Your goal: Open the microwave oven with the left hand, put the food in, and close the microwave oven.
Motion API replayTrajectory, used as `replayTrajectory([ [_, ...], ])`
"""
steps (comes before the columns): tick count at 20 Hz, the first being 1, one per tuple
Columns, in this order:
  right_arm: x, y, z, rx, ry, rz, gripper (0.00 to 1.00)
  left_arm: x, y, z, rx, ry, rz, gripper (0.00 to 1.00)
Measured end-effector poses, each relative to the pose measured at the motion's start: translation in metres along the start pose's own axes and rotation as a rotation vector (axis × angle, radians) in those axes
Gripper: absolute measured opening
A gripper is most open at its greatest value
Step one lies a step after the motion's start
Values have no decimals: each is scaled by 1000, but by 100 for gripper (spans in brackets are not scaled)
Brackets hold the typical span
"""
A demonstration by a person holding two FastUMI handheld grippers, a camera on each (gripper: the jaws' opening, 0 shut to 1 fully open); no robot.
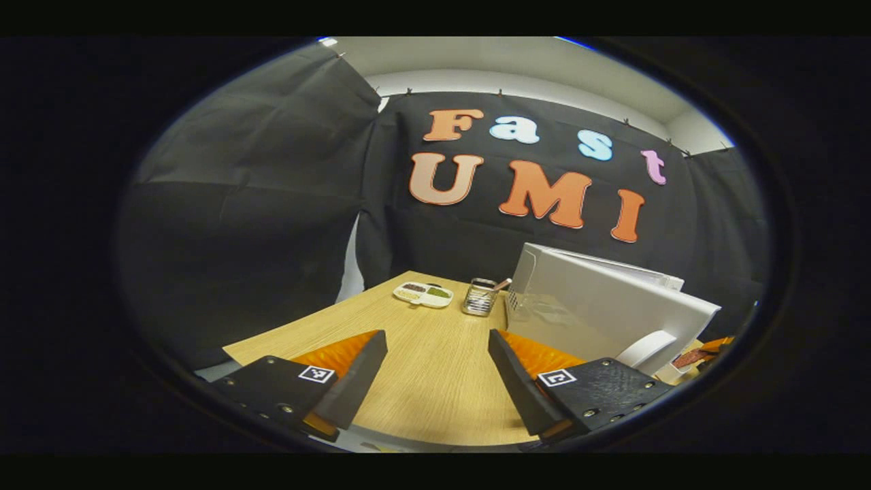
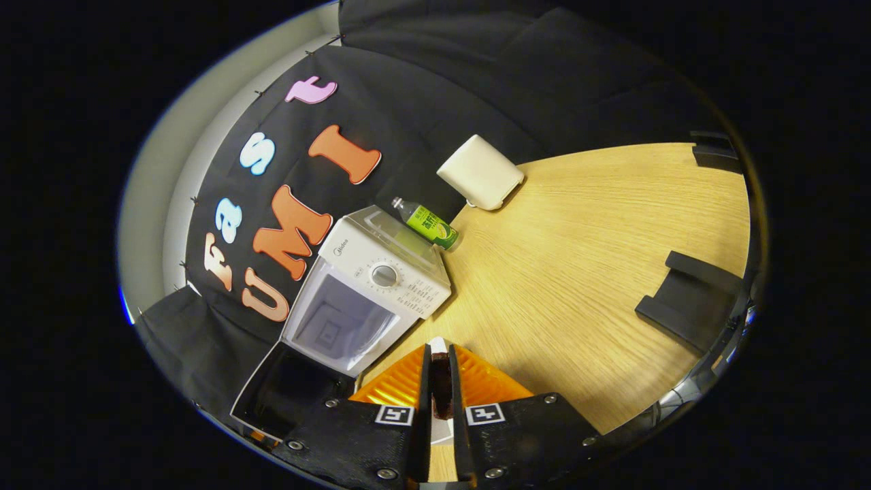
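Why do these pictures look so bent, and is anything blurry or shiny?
Left gripper view: the fisheye lens bows the table edges; the microwave side shows a soft sheen. Right gripper view: the scene is tilted, the microwave stays sharp, and the near fingers look slightly soft.

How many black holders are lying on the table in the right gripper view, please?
2: one holder near the table's right edge, another at the far right corner, partly cut off. Others may be hidden.
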State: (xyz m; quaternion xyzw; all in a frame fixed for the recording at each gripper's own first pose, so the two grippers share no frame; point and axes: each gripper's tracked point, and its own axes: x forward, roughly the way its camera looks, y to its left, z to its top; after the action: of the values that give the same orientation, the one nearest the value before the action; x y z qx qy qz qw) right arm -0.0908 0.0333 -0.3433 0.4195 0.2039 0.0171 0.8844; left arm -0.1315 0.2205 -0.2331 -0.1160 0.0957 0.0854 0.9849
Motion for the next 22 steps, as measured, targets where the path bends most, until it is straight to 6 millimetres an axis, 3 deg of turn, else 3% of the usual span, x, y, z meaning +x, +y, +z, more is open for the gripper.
replayTrajectory([
  [4, 5, 14, 2, -46, 4, -4, 13, 0, 8, -1, -9, -4, 13, 91],
  [8, 6, 30, 22, -103, -38, -12, 12, 1, 12, 4, 10, -20, 18, 91],
  [12, 7, 57, 44, -129, -91, 10, 13, 3, 18, 8, 30, -38, 18, 92],
  [17, 24, 113, 52, -128, -130, 81, 12, 11, 21, 18, 48, -56, 7, 91],
  [22, 53, 173, 37, -92, -140, 166, 12, 15, 20, 33, 89, -85, -8, 91],
])
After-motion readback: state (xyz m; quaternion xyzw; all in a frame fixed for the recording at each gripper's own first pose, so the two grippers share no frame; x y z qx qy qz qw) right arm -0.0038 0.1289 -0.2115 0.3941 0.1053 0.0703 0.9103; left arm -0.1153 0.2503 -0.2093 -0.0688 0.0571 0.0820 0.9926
